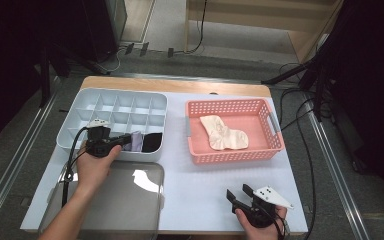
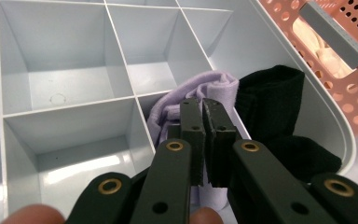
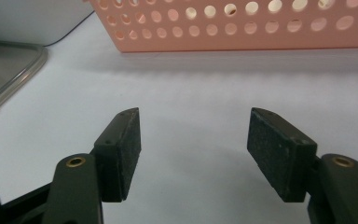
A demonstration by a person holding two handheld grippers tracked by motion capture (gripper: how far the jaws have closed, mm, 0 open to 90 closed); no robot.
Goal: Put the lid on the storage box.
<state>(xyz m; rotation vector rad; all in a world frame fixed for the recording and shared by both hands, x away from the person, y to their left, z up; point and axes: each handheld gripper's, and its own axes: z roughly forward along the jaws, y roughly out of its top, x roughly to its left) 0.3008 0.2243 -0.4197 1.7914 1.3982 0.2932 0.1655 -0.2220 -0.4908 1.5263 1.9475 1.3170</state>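
A white divided organiser (image 1: 111,92) (image 2: 74,60) holds a lavender sock (image 1: 136,141) (image 2: 223,86) and a black sock (image 1: 152,142) (image 2: 270,98) in neighbouring front-right cells. My left gripper (image 1: 130,141) (image 2: 203,105) is shut, its tips resting over the lavender sock; I see no fabric between the pads. A cream sock (image 1: 225,132) (image 2: 317,46) lies in the pink basket (image 1: 230,155) (image 2: 354,93). My right gripper (image 1: 237,194) (image 3: 193,140) stands open and empty over the white table near the front edge, pointed toward the basket (image 3: 242,23).
A clear plastic lid (image 1: 125,200) (image 3: 9,74) lies flat at the front left, under my left forearm. Bare white table surface (image 1: 200,185) runs between the lid and my right gripper. Cables trail off the table's far right side.
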